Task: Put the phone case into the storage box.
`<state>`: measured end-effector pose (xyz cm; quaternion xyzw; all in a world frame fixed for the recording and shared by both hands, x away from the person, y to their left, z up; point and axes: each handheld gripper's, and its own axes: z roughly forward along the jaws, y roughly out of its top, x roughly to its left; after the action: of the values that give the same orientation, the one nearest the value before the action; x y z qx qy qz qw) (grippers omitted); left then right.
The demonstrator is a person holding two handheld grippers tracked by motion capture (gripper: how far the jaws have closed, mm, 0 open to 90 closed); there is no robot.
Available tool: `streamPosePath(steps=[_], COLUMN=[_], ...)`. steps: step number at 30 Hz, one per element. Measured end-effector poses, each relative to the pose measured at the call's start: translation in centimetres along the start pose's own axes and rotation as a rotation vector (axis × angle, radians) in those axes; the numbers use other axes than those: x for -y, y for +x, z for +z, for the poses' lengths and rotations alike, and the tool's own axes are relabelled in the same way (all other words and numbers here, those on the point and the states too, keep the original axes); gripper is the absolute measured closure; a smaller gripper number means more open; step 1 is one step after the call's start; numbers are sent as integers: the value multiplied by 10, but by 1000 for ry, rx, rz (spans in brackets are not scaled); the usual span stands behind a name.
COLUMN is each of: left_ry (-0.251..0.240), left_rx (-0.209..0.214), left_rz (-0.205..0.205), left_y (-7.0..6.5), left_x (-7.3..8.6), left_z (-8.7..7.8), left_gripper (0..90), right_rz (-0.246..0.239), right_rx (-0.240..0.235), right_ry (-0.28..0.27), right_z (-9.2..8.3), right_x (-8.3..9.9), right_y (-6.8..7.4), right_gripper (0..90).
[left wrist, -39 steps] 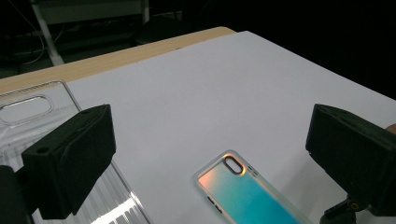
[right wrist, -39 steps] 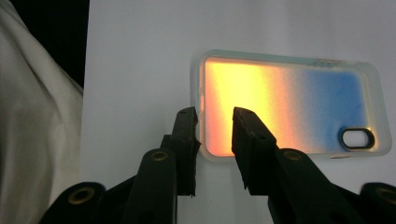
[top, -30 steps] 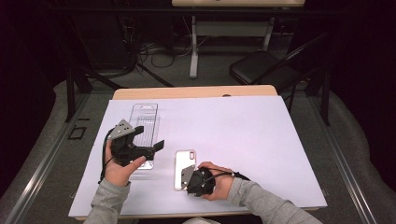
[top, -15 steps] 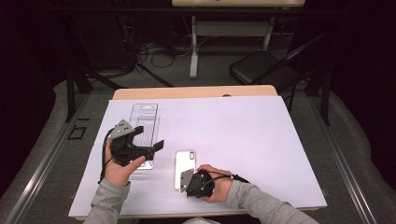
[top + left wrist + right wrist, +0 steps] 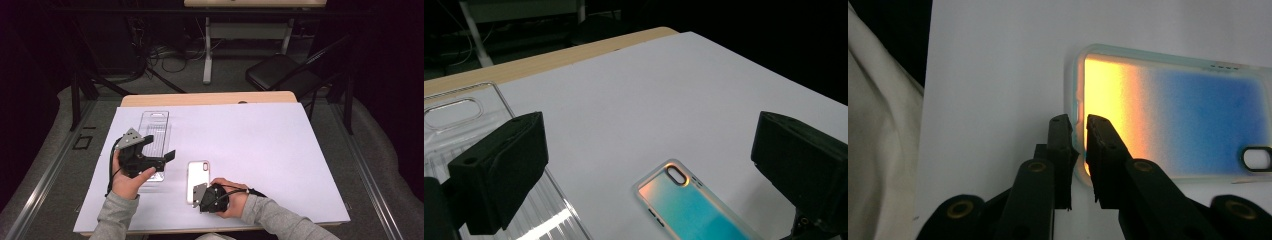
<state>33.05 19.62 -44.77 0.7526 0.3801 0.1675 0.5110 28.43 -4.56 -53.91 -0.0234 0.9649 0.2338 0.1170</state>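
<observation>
Right gripper: fingers have just been closing, now pinching the near short rim of the phone case, long axis running away; left gripper released.

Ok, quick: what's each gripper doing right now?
Left gripper: open, holding nothing, above the clear case.
Right gripper: just been closing, fingers pinching the iridescent phone case rim.

Hidden and cut-off parts

Near end of the phone case covered by the right gripper in the high view; lower end cropped in the left gripper view, one end cropped in the right gripper view. Clear case cut at the left edge, partly behind a black jaw.
</observation>
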Motion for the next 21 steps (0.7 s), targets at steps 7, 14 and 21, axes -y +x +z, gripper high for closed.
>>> streamPosePath(steps=[7,14,21], left_ry=[-2,-4,-3], left_rx=[-1,-1,-2], left_rz=[-4,-6,-6], left_y=[0,1,1], left_x=[0,0,1], left_z=[0,0,0], left_gripper=[19,19,19], right_rz=[4,-11,-7], right_rx=[4,4,5], right_ry=[4,1,1], right_z=[0,1,1], right_x=[0,0,0], right_y=[0,0,0], right_gripper=[839,859,863])
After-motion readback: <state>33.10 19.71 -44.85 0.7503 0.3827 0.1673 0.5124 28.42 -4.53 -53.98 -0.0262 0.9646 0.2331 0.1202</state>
